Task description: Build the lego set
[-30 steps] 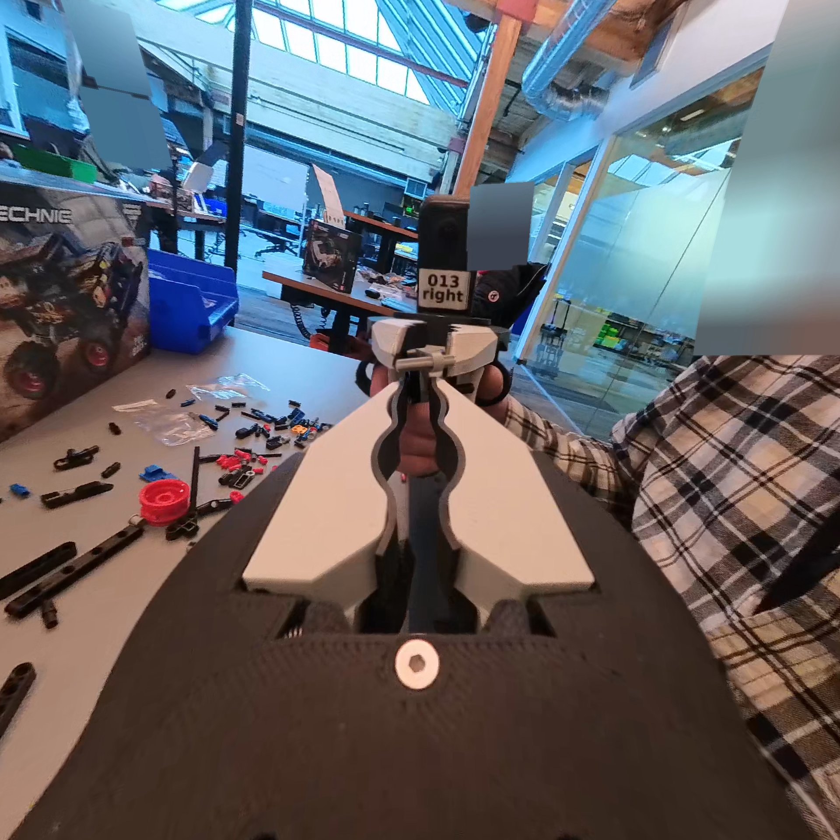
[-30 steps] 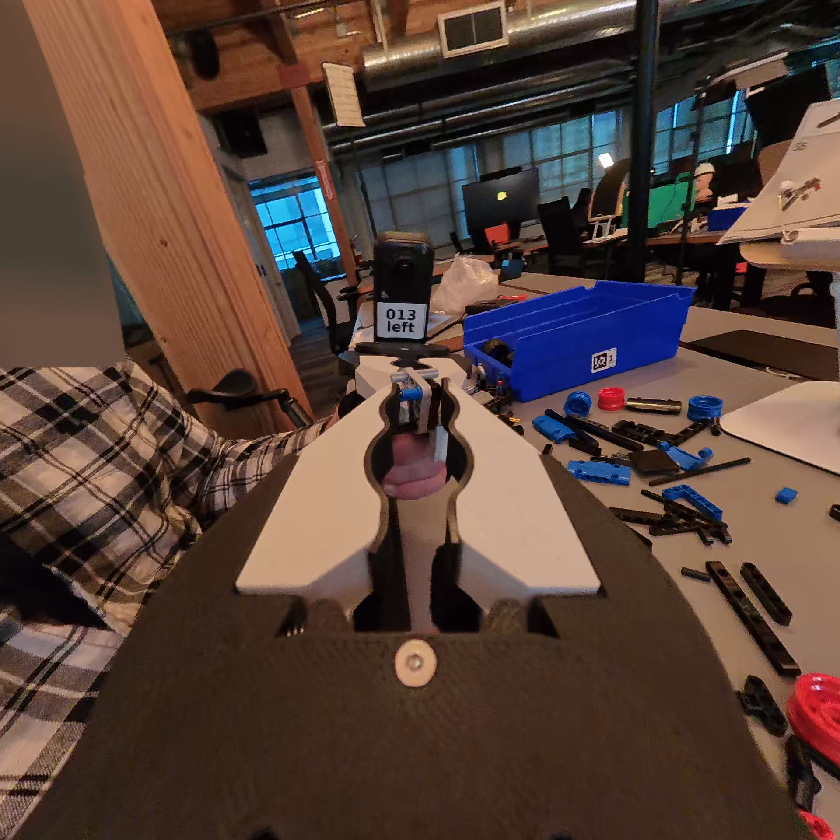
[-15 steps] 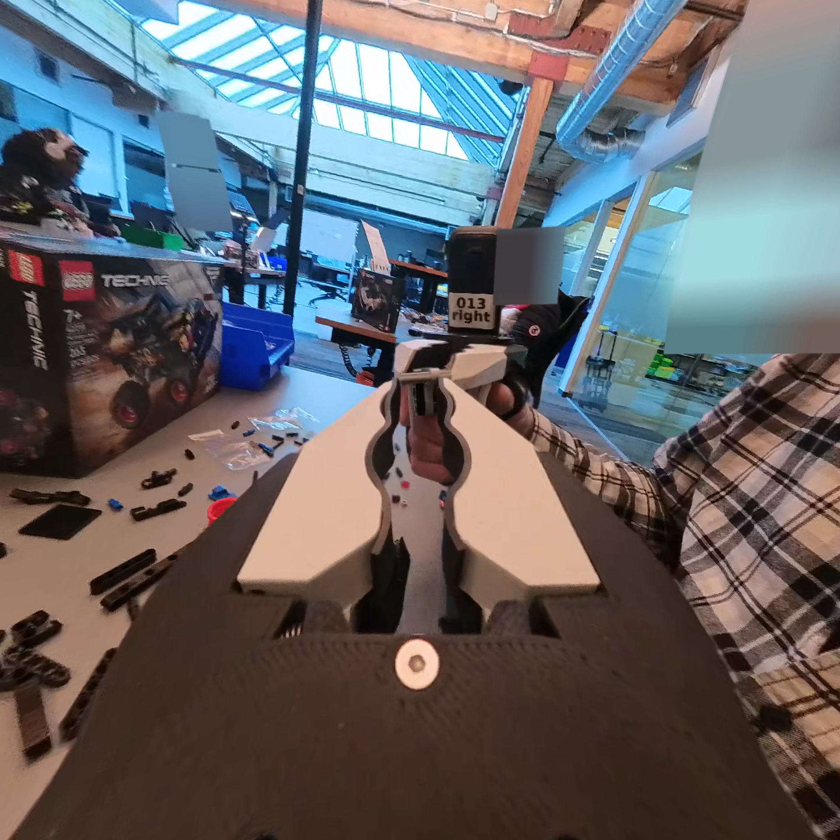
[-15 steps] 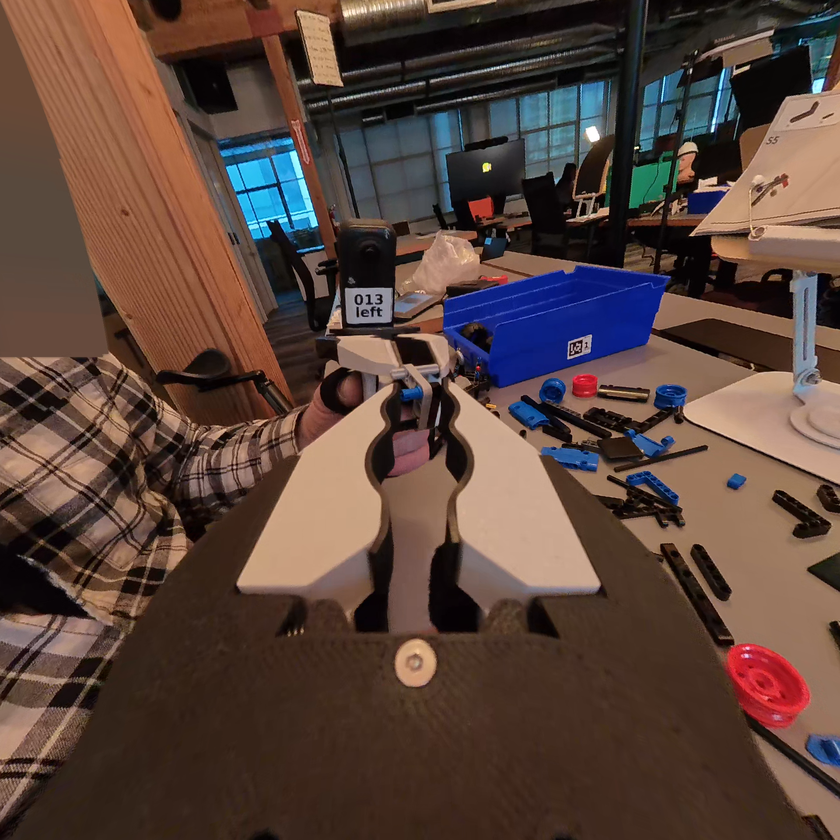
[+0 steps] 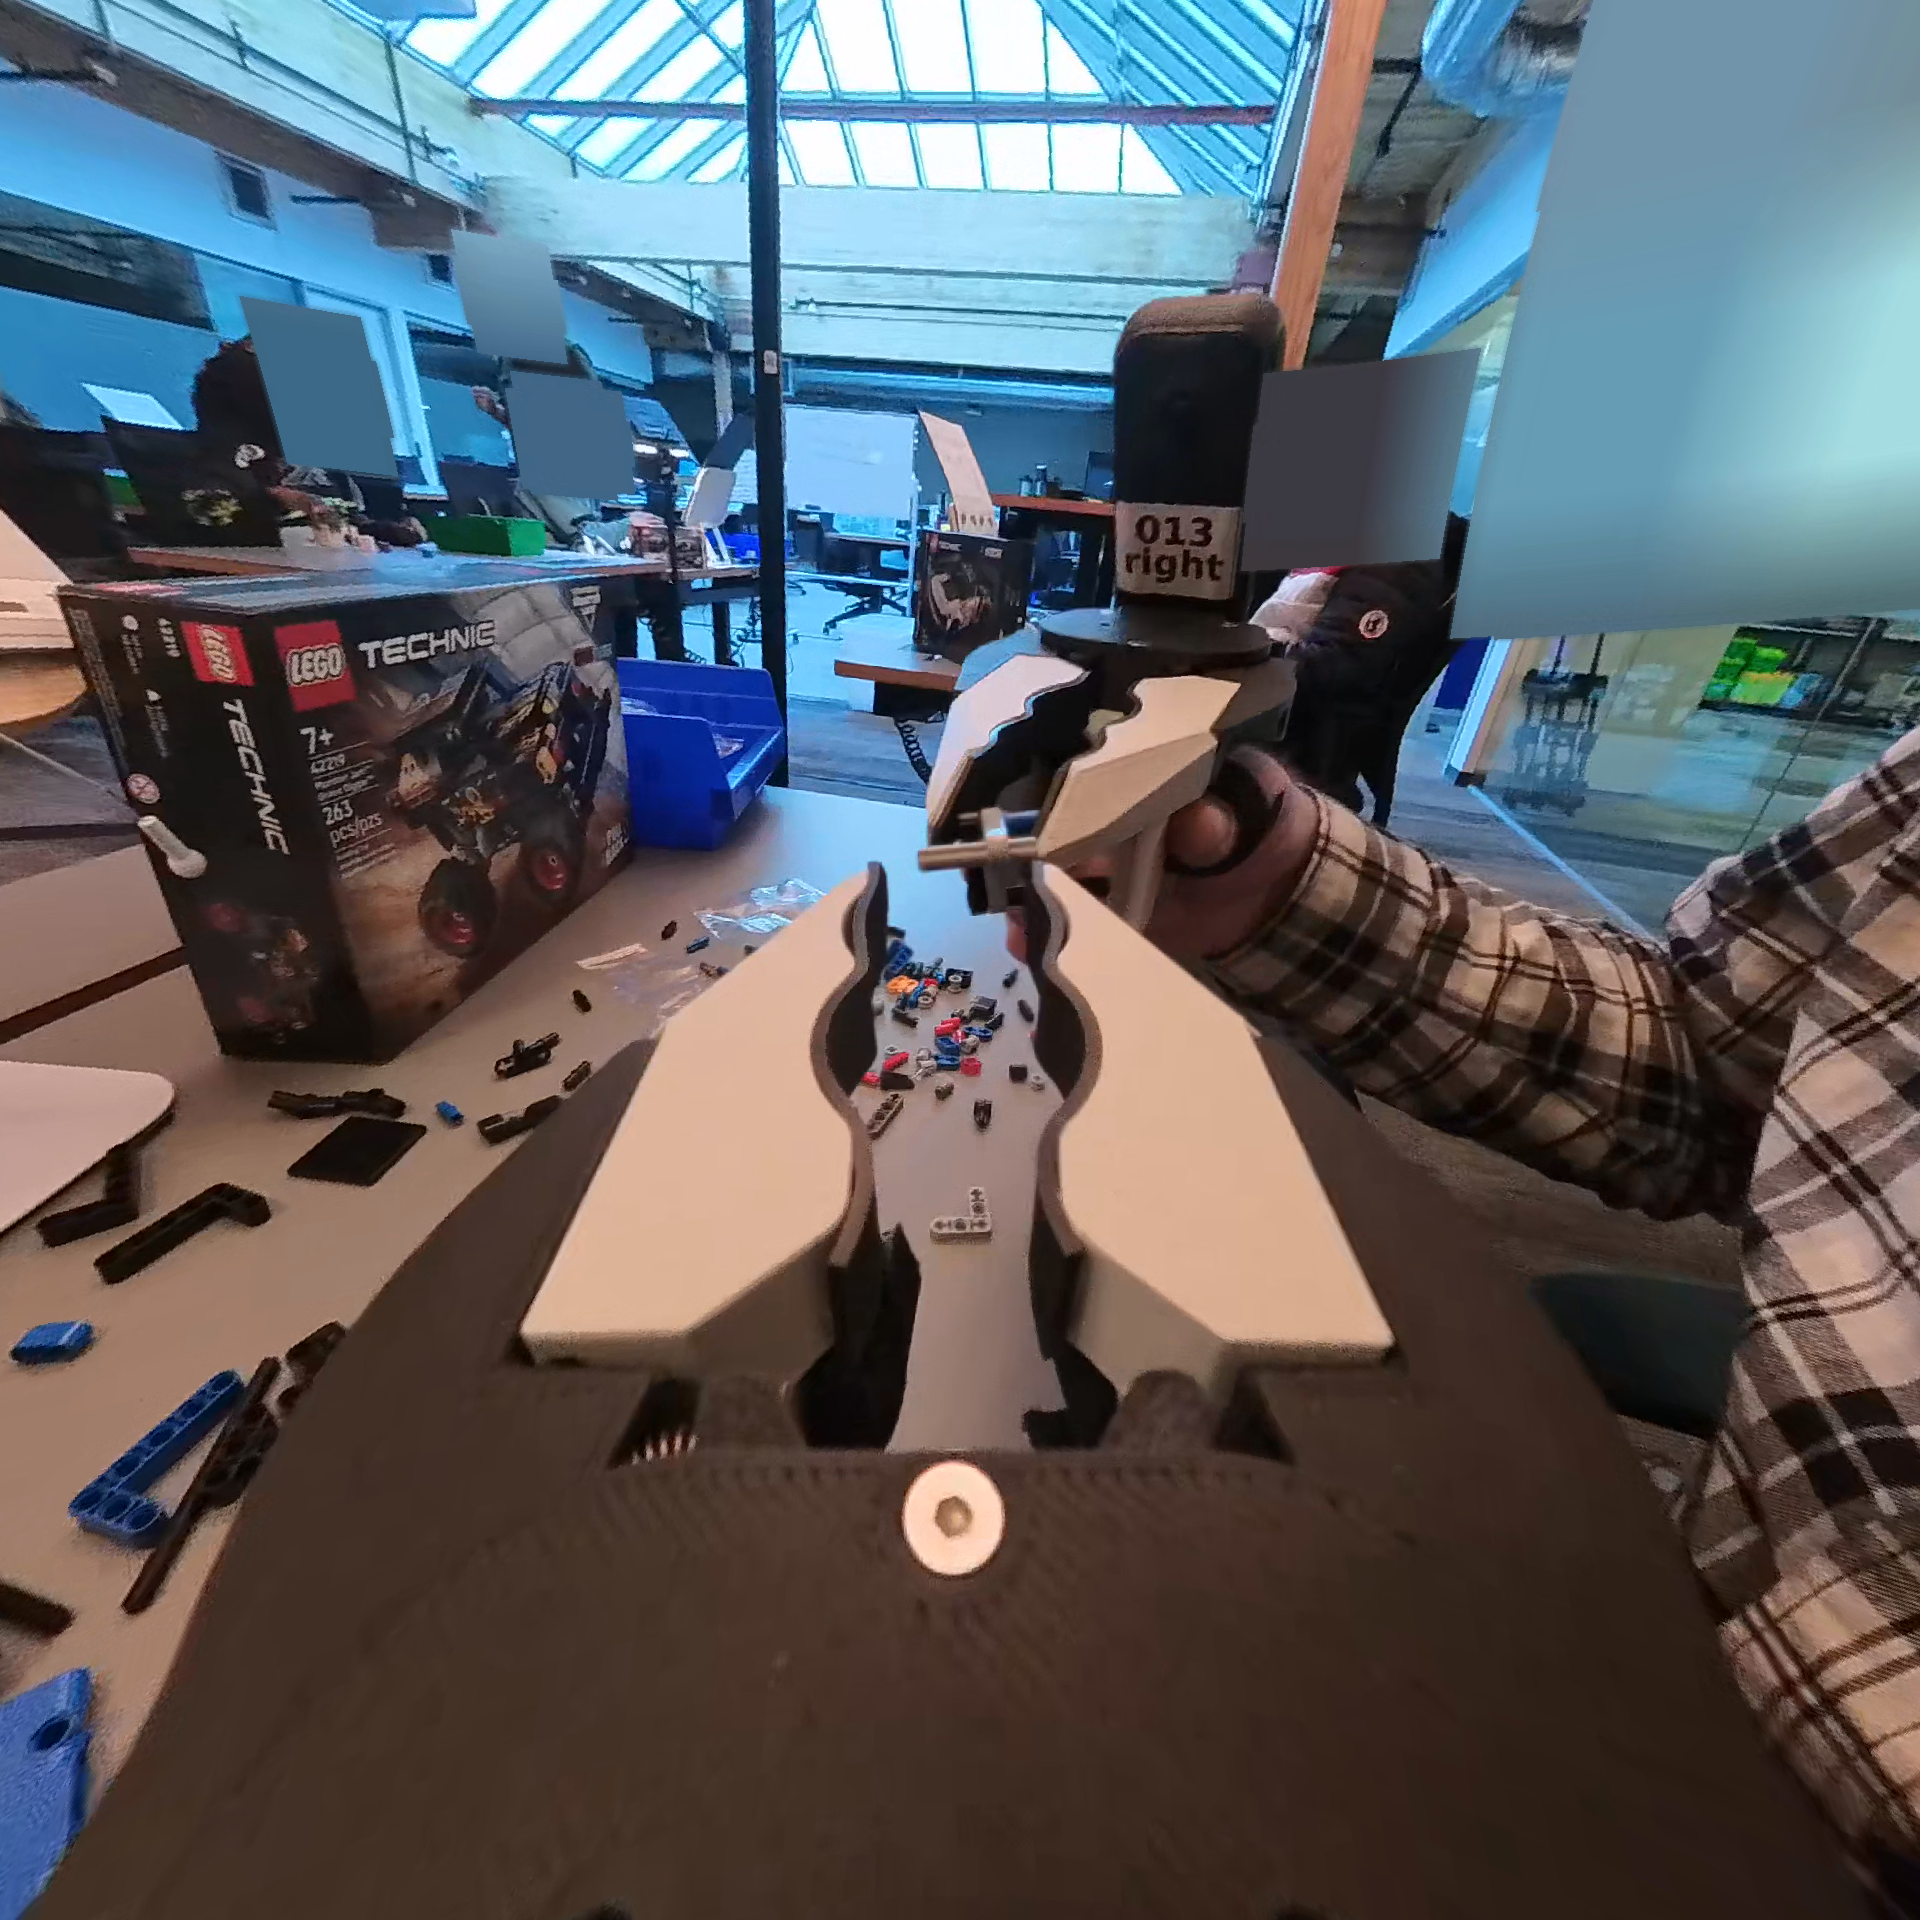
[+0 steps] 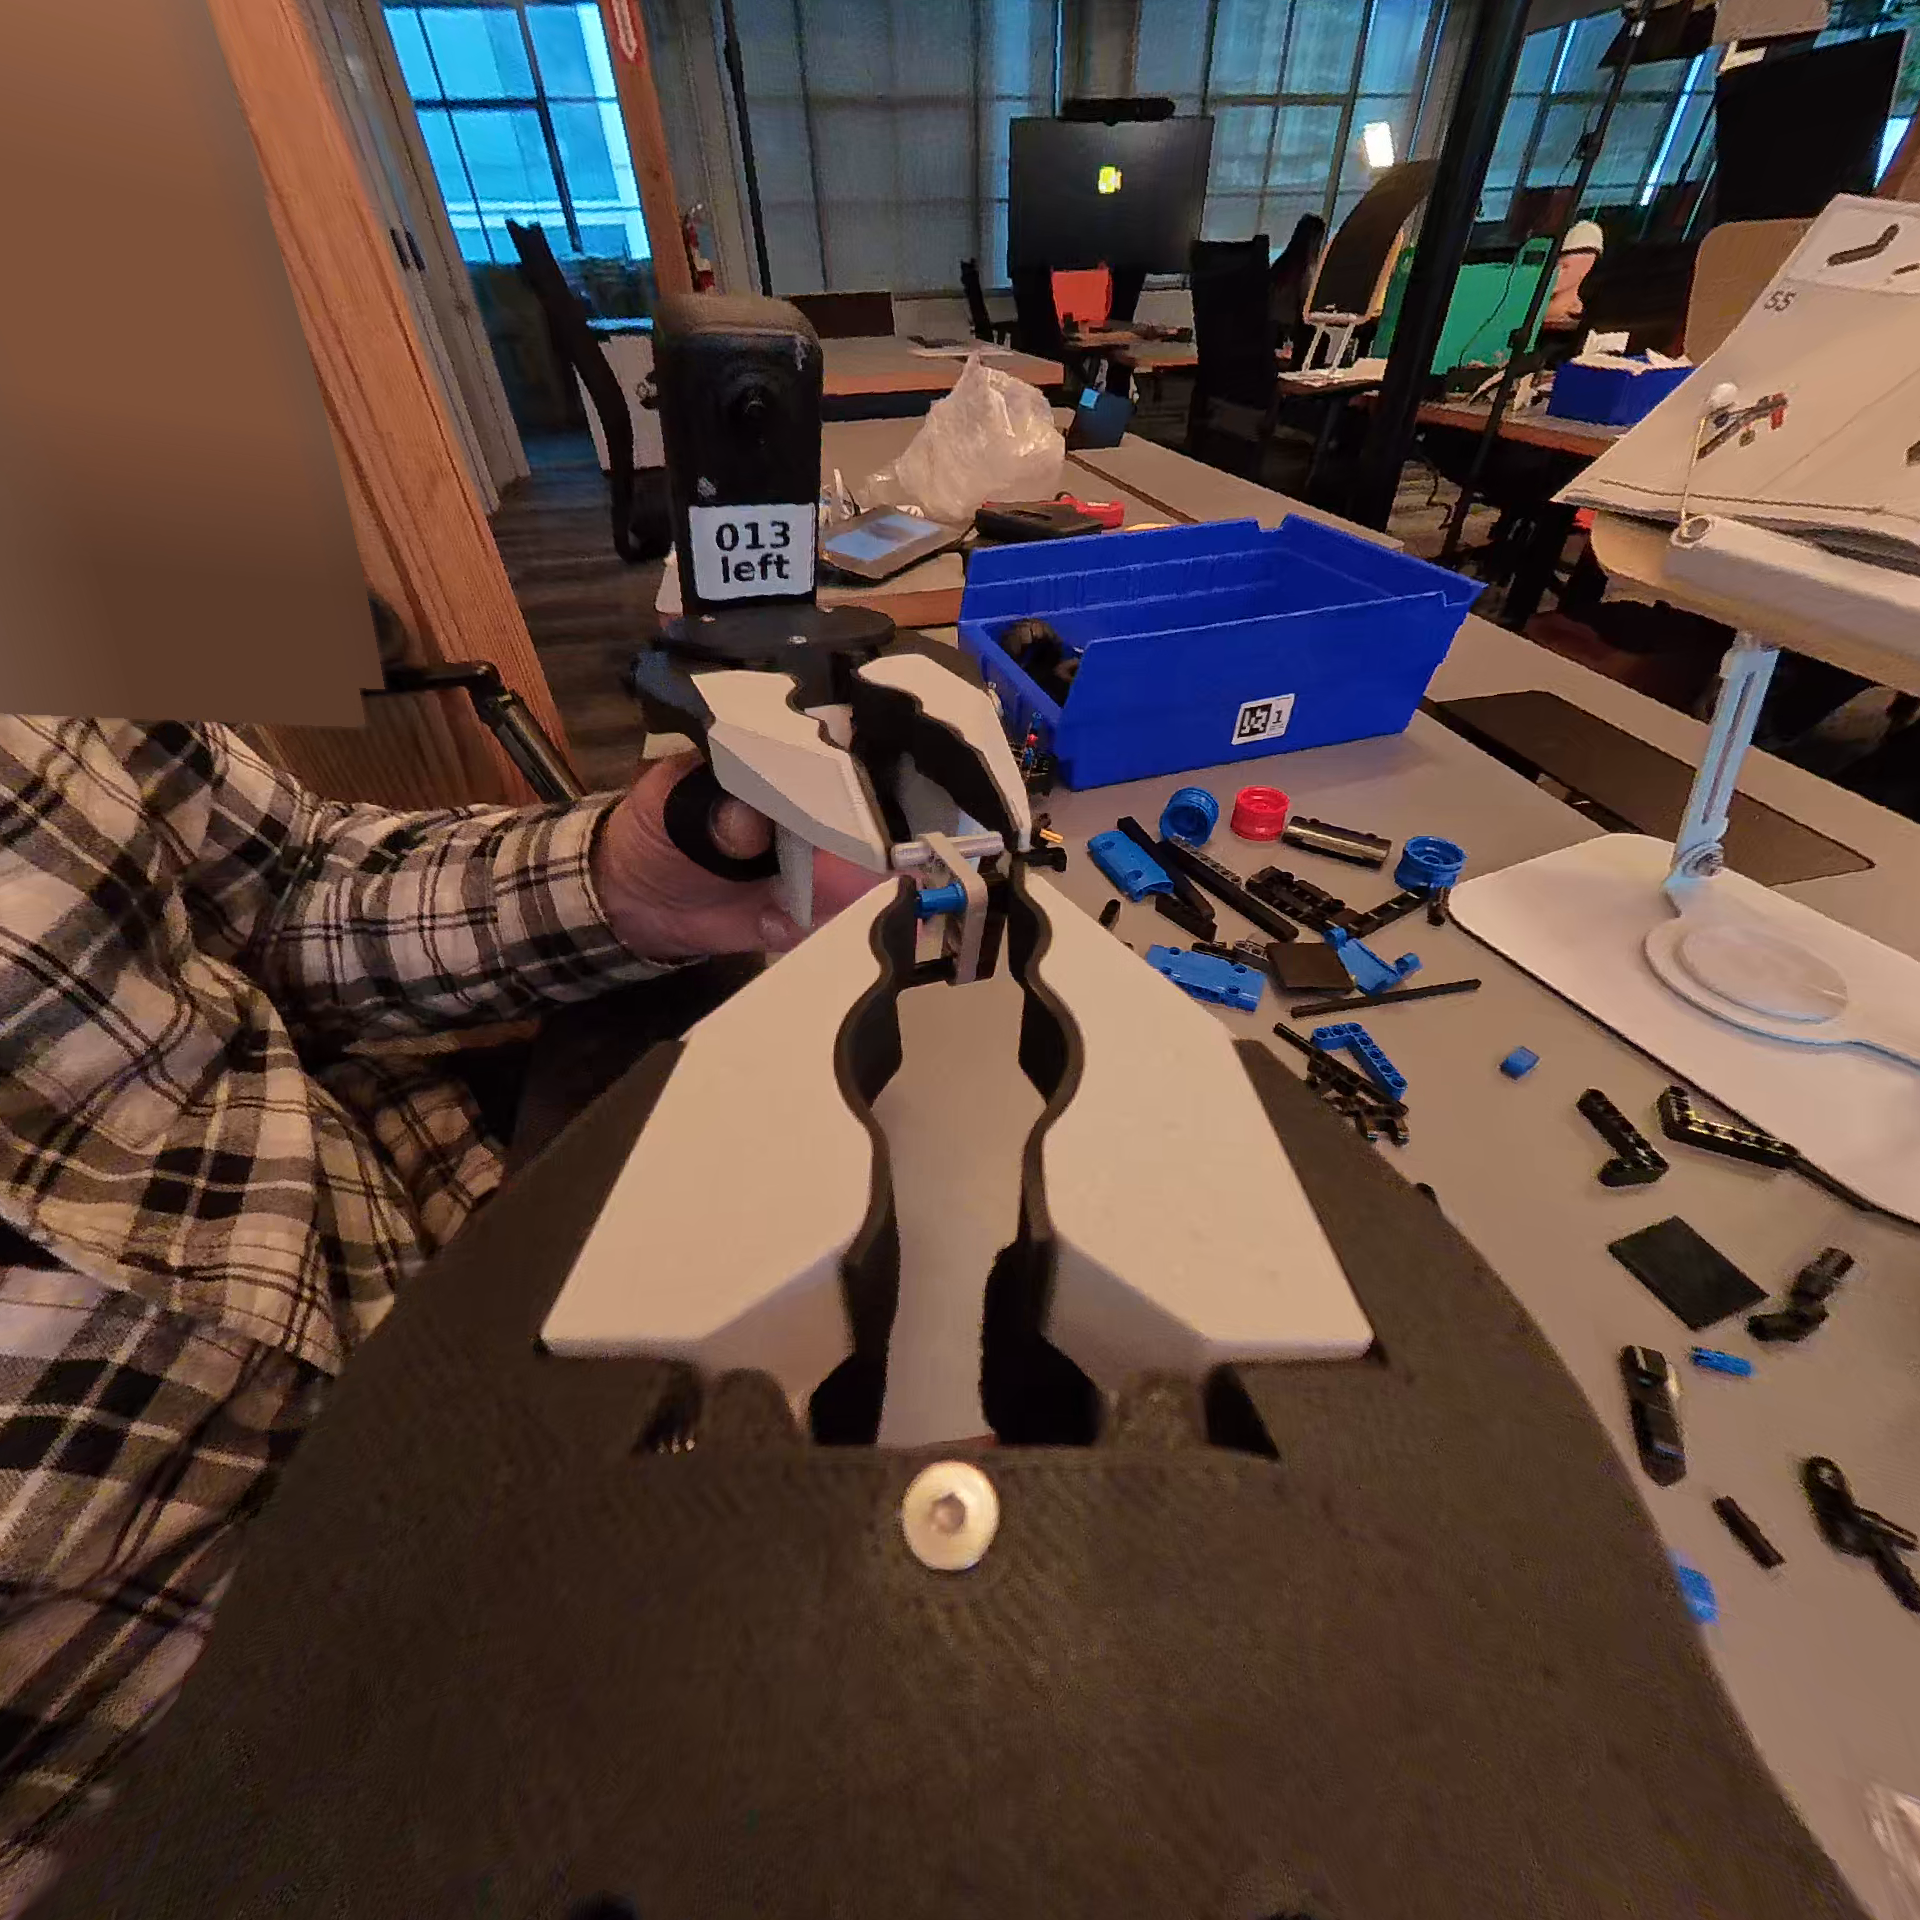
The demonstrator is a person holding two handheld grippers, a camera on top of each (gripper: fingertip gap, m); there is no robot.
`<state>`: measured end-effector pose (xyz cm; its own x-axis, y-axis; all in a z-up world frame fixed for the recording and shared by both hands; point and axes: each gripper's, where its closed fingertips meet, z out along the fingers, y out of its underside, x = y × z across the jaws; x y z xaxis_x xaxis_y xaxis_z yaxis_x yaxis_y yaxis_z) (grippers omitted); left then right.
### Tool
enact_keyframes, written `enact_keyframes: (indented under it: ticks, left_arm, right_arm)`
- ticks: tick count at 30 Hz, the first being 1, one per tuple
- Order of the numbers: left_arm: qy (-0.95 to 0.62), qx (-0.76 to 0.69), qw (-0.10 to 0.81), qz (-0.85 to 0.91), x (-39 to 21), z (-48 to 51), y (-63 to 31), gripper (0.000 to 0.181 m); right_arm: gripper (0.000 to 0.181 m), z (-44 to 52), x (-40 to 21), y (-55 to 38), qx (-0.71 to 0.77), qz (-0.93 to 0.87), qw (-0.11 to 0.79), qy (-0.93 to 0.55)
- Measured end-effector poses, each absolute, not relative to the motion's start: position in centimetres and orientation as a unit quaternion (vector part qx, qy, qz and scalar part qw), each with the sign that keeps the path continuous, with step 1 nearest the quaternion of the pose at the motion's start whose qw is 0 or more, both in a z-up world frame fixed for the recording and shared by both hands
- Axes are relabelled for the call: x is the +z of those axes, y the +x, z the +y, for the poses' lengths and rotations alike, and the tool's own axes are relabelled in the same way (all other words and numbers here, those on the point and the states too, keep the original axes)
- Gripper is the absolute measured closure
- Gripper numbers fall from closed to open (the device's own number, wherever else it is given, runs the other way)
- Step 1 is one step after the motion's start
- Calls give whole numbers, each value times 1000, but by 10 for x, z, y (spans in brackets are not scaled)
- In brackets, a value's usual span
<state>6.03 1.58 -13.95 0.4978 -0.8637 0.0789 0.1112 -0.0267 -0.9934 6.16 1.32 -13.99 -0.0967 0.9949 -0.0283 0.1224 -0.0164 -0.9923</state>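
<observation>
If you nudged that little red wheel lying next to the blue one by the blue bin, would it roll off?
The red wheel looks round and hollow, so it would probably roll easily once pushed. It seems small, hard plastic, likely light and stiff rather than fragile. Its path looks short, though: the blue wheel and a dark cylinder piece lie close on either side and might stop it.

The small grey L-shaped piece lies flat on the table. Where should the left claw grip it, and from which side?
Come straight down from above with the open left claw and pinch the longer arm of the grey L-shaped piece across its narrow width. It lies flat, so probably only its thin side edges give two opposed faces.
</observation>
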Motion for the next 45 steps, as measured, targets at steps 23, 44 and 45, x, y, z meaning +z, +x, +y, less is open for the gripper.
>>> enact_keyframes:
  ticks: [23, 44, 45]
  left_arm:
    - [-598, -389, 626, 316, -141, 15, 64, 161]
    - [-584, -477, 613, 238, -133, 24, 52, 160]
    - [-580, -483, 613, 233, -131, 25, 50, 160]
  right_arm:
    - [166, 12, -143, 56, 457, -569, 464, -502]
    - [164, 19, -133, 66, 572, -497, 412, -506]
    - [163, 21, -134, 67, 571, -496, 412, -509]
